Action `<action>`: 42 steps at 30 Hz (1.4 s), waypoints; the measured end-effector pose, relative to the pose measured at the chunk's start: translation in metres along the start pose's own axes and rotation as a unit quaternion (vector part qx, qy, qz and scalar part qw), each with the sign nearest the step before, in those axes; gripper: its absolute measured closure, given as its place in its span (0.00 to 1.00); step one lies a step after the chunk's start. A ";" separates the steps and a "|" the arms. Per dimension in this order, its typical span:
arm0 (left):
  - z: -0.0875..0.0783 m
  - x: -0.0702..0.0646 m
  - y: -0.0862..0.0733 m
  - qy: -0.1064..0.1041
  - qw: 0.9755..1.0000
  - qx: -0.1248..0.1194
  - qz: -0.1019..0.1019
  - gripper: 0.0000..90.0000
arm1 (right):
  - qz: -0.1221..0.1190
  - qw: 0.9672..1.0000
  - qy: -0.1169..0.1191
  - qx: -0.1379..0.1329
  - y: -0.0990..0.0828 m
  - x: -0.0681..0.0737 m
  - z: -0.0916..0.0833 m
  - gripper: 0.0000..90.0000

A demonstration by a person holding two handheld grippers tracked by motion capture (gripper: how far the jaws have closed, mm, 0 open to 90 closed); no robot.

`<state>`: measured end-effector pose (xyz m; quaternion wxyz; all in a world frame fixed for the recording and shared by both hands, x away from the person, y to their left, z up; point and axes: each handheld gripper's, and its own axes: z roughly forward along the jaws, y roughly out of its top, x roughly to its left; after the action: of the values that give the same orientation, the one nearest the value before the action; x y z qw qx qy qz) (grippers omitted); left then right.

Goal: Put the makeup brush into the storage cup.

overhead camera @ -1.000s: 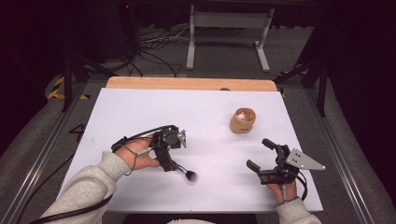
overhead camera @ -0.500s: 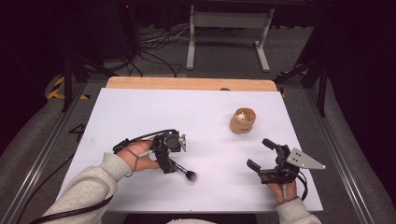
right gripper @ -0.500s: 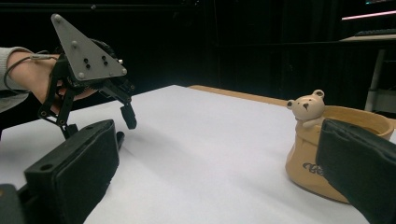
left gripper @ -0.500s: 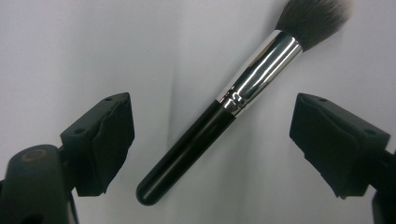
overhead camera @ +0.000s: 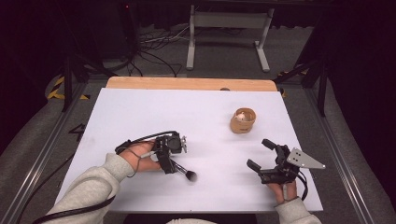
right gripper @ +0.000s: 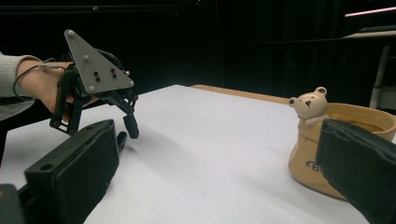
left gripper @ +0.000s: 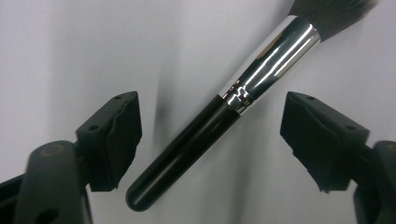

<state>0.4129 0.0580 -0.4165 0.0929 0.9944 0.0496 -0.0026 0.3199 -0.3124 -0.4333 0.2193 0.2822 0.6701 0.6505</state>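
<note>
While your left hand-held gripper (left gripper: 210,140) straddles the brush (left gripper: 224,119) lying near-left on the table (overhead camera: 140,107), its jaws have just been closing but stand apart, untouched; your right hand-held gripper (overhead camera: 261,156) rests open, waiting.

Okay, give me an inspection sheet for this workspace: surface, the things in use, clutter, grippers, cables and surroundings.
Surface: white table top on a wooden board, bare apart from the items below.
Job's things: makeup brush lying flat, black handle, chrome ferrule, dark bristles; tan bear pot upright, toward the far right.
Clutter: nothing seen.
Grippers: left gripper straddles the brush handle, its jaws have just been closing, pads not touching it; right gripper open, holding nothing, near the front right edge.
Cables: one black cable loops over the left hand and trails along the sleeve; more on the floor behind.
Surroundings: dark room, metal stand beyond the table.
</note>
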 end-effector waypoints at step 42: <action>-0.005 -0.002 -0.002 -0.037 0.999 0.019 -0.016 0.82 | 0.037 0.999 0.027 0.014 -0.007 -0.003 0.002 0.01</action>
<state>0.4107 0.0606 -0.4122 0.0752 0.9944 0.0616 -0.0418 0.3231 -0.3130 -0.4409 0.1729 0.2929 0.6738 0.6560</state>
